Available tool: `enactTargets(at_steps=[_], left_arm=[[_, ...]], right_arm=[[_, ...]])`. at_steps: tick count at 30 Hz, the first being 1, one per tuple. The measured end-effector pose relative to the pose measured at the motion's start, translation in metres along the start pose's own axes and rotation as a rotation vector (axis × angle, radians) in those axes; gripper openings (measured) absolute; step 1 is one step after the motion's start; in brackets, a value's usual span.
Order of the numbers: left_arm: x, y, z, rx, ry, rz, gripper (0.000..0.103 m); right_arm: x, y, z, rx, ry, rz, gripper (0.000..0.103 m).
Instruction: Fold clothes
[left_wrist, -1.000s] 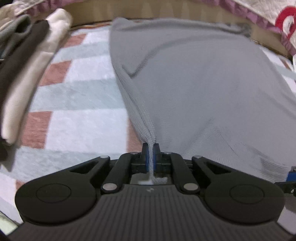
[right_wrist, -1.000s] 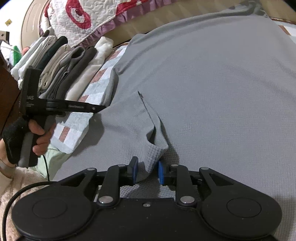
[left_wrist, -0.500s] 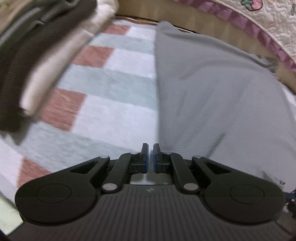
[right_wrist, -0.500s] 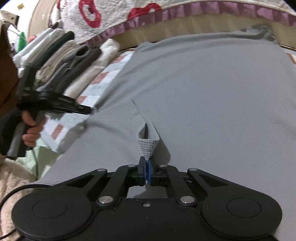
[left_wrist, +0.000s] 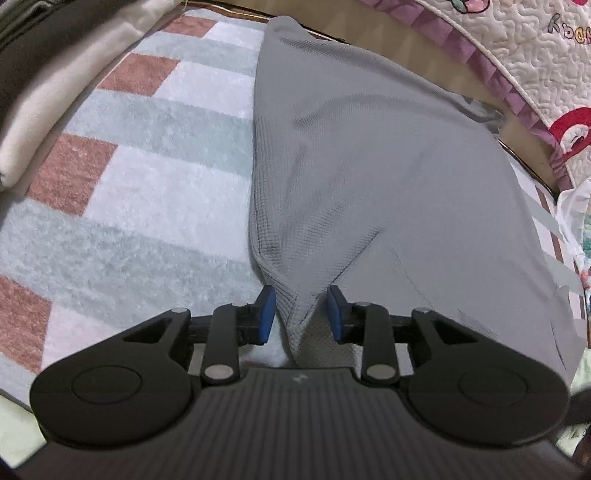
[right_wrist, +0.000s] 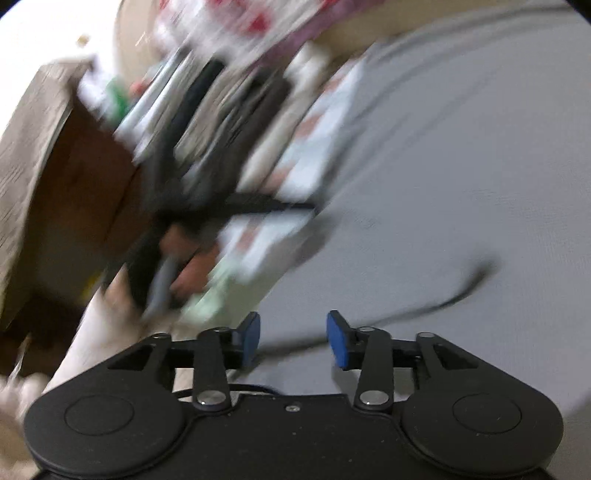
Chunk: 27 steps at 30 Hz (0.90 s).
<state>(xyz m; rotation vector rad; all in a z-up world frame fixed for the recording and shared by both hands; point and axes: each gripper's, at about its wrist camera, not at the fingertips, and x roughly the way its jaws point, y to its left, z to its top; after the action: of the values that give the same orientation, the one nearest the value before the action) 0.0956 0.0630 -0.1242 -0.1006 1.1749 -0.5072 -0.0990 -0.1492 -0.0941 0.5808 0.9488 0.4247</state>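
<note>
Fabric of a grey waffle-knit garment (left_wrist: 388, 177) is spread over a checked blanket (left_wrist: 140, 177) of white, pale green and brick-red squares. A bunched corner of the garment is seen between the 2 blue pads (left_wrist: 266, 314) of the left gripper (left_wrist: 300, 315), whose jaws are parted; the cloth is not clamped, and contact with either pad cannot be told. Folded clothes (left_wrist: 55, 85), 1 white and 1 dark, are stacked at the blanket's far left. A quilted cover (left_wrist: 535, 55) with purple trim is seen beyond the garment.

The right wrist view is heavily blurred. The right gripper (right_wrist: 293, 341) is spread wide with nothing between its pads, above the grey garment (right_wrist: 461, 184). The left hand (right_wrist: 184, 266) is made out on a dark handle at the left.
</note>
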Motion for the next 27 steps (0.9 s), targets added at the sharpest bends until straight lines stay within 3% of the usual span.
enactTargets(at_steps=[2, 6, 10, 15, 16, 17, 19, 21, 23, 25, 27], left_arm=[[0.0, 0.0, -0.001, 0.014, -0.008, 0.016, 0.004], [-0.005, 0.003, -0.001, 0.021, -0.034, 0.044, 0.001], [-0.013, 0.012, 0.002, 0.007, -0.072, 0.13, 0.0], [-0.019, 0.032, 0.003, -0.1, -0.057, 0.019, 0.0], [-0.022, 0.03, 0.003, -0.088, -0.061, 0.011, 0.001], [-0.024, 0.028, 0.002, -0.08, -0.058, -0.007, 0.003], [-0.024, 0.025, 0.0, -0.083, -0.037, -0.064, 0.01], [-0.02, 0.021, -0.002, -0.081, -0.011, -0.102, 0.023], [-0.012, 0.018, -0.002, -0.067, 0.015, -0.086, 0.037], [-0.003, 0.016, -0.002, -0.052, 0.04, -0.067, 0.035], [0.001, 0.014, -0.003, -0.023, 0.043, -0.031, 0.005]], right_arm=[[0.014, 0.013, -0.001, -0.028, 0.053, 0.054, 0.048], [0.041, 0.04, -0.002, -0.083, 0.159, 0.161, 0.049], [0.069, 0.067, -0.003, -0.139, 0.265, 0.268, 0.065], [0.088, 0.058, -0.009, -0.032, 0.285, 0.225, 0.064], [0.09, 0.055, -0.011, -0.002, 0.281, 0.215, 0.059], [0.09, 0.051, -0.011, 0.024, 0.272, 0.221, 0.042], [0.086, 0.041, -0.011, 0.081, 0.24, 0.255, 0.02], [0.083, 0.031, -0.011, 0.148, 0.209, 0.332, 0.019], [0.084, 0.03, -0.012, 0.157, 0.212, 0.358, 0.019], [0.086, 0.031, -0.012, 0.154, 0.221, 0.373, 0.019], [0.087, 0.032, -0.013, 0.15, 0.231, 0.388, 0.019]])
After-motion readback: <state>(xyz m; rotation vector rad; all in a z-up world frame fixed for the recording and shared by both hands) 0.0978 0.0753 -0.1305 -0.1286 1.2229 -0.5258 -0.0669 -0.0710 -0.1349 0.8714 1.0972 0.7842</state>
